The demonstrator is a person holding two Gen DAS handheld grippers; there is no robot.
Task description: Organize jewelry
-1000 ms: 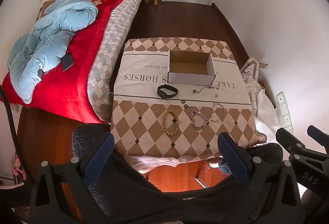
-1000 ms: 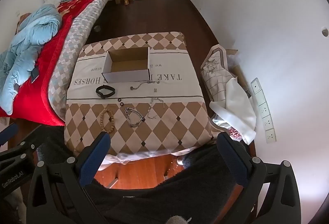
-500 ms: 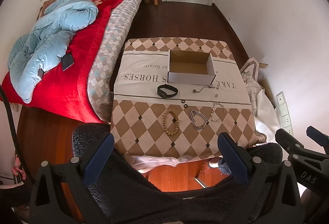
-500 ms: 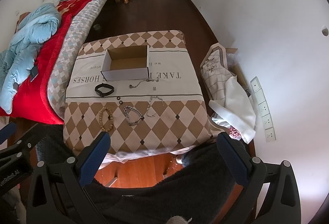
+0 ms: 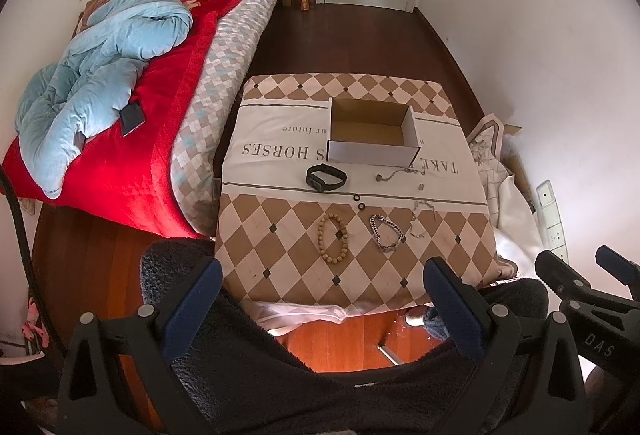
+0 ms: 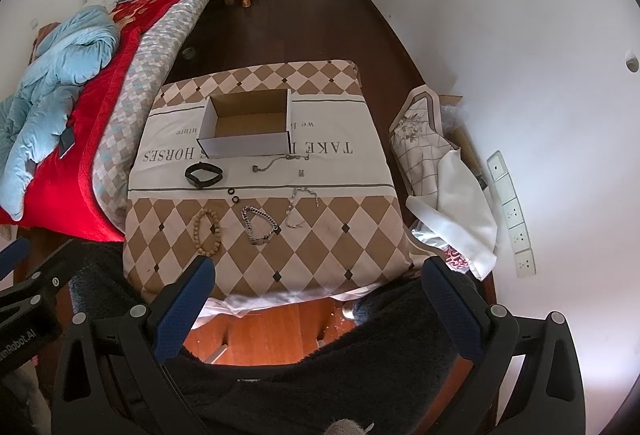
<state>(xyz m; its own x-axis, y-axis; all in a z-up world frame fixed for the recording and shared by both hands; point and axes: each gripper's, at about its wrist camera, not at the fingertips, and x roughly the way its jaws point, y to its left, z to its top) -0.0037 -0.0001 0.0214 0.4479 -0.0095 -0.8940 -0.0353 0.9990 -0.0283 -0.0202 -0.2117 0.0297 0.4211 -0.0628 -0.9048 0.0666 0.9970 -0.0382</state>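
left wrist view: nothing's been picked up yet, so i'd say this is the very start. the left gripper (image 5: 320, 283) hangs high above the table (image 5: 280, 267) with its fingers spread wide and nothing between them. the jewelry is all laid out on the cloth in front of the open cardboard box (image 5: 372, 133): black band (image 5: 326, 177), wooden bead bracelet (image 5: 332, 237), silver chain bracelet (image 5: 386, 233). the box looks bare inside. next move probably means dropping down a long way onto one piece and pinching it flat off the cloth.

right wrist view: same story, right gripper (image 6: 318, 283) wide apart, holding nothing, well above the table. two tiny dark rings (image 6: 233, 195) and a thin chain (image 6: 298, 205) are too small to make out properly. dark fuzzy fabric blocks the bottom of both views.
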